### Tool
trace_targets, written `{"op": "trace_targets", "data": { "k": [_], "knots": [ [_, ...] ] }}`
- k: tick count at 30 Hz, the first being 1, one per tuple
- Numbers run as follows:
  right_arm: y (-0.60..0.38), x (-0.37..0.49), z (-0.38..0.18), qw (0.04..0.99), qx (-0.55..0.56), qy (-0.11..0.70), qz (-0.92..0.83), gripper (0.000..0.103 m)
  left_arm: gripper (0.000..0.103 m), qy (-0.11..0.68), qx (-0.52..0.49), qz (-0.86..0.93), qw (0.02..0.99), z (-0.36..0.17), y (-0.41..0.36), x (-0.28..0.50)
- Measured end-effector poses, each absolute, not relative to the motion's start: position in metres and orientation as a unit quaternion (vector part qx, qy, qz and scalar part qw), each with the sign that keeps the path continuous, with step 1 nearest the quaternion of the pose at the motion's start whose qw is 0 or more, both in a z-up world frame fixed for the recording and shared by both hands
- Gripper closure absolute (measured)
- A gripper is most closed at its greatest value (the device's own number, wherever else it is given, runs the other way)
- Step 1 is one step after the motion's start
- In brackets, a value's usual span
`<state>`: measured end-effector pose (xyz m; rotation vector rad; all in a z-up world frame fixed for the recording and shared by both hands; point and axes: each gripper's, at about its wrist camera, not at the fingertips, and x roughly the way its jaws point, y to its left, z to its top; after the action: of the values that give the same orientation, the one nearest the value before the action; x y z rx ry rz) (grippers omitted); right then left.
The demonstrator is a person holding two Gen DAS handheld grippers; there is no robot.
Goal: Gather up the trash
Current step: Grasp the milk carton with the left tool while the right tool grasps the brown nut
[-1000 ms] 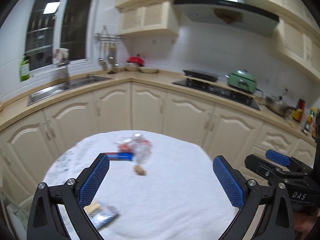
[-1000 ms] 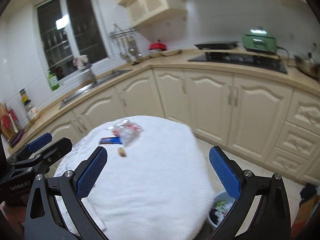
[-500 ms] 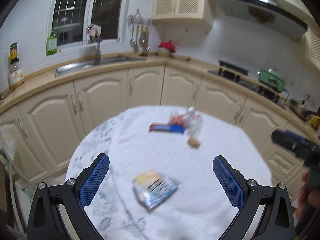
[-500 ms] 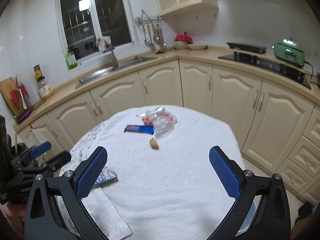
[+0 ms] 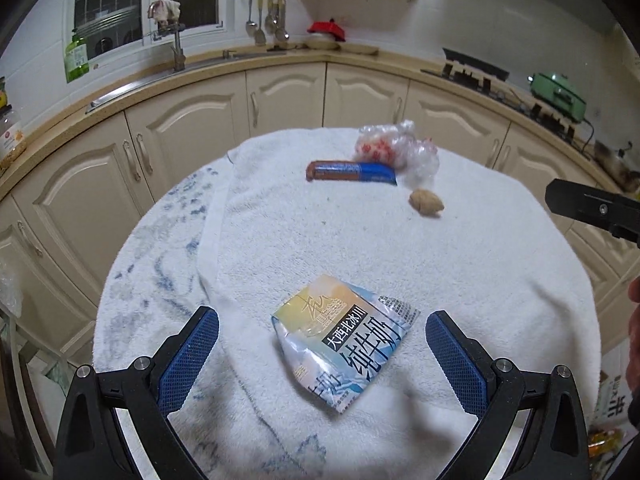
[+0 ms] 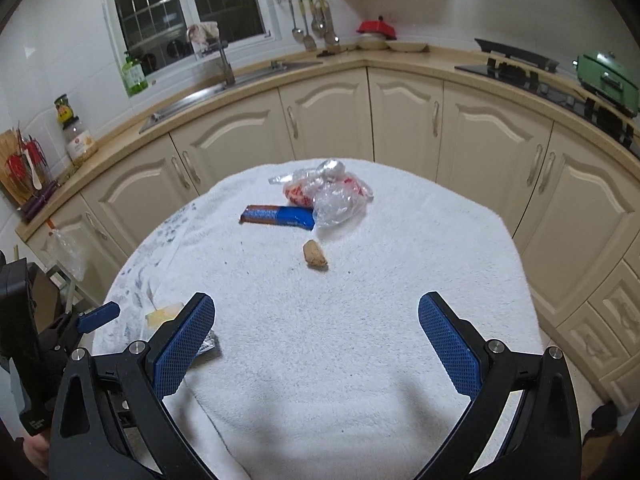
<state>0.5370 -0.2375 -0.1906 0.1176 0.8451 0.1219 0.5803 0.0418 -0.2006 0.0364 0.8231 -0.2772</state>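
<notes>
A round table under a white towel (image 5: 460, 264) carries the trash. A flattened blue-and-white milk pouch (image 5: 344, 340) lies near the front, between the fingers of my open left gripper (image 5: 320, 360), which touches nothing. Farther back lie a blue snack wrapper (image 5: 352, 171), a crumpled clear plastic bag with red print (image 5: 396, 148) and a small brown scrap (image 5: 426, 202). My right gripper (image 6: 316, 344) is open and empty above the towel (image 6: 360, 300). From it I see the wrapper (image 6: 278, 216), bag (image 6: 328, 194), scrap (image 6: 315, 255) and the pouch (image 6: 162, 314), mostly hidden behind a finger.
Cream kitchen cabinets (image 6: 328, 120) curve around behind the table, with a sink (image 6: 224, 84) at the left and a stove with a green pot (image 6: 606, 78) at the right. The left gripper's body (image 6: 36, 344) sits at the table's left edge. A hand (image 5: 634, 360) shows at the right.
Both views have turned left and tilted down onto the table. The left gripper has come in over the milk pouch, which now lies between its fingers. Both grippers remain open.
</notes>
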Motion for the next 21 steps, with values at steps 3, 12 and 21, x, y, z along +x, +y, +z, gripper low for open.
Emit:
{"op": "trace_targets", "data": {
  "k": [3, 12, 21],
  "knots": [
    [-0.237, 0.549, -0.202, 0.903, 0.057, 0.422, 0.062, 0.0, 0.001, 0.405, 0.038, -0.156, 0.9, -0.21, 0.031, 0.597],
    [-0.232, 0.593, -0.234, 0.887, 0.05, 0.454, 0.076, 0.0, 0.031, 0.412, 0.06, -0.208, 0.885, -0.241, 0.013, 0.632],
    [-0.224, 0.647, -0.28, 0.865, 0.026, 0.491, 0.099, 0.025, 0.044, 0.413, 0.03, -0.207, 0.886, -0.244, 0.018, 0.643]
  ]
}}
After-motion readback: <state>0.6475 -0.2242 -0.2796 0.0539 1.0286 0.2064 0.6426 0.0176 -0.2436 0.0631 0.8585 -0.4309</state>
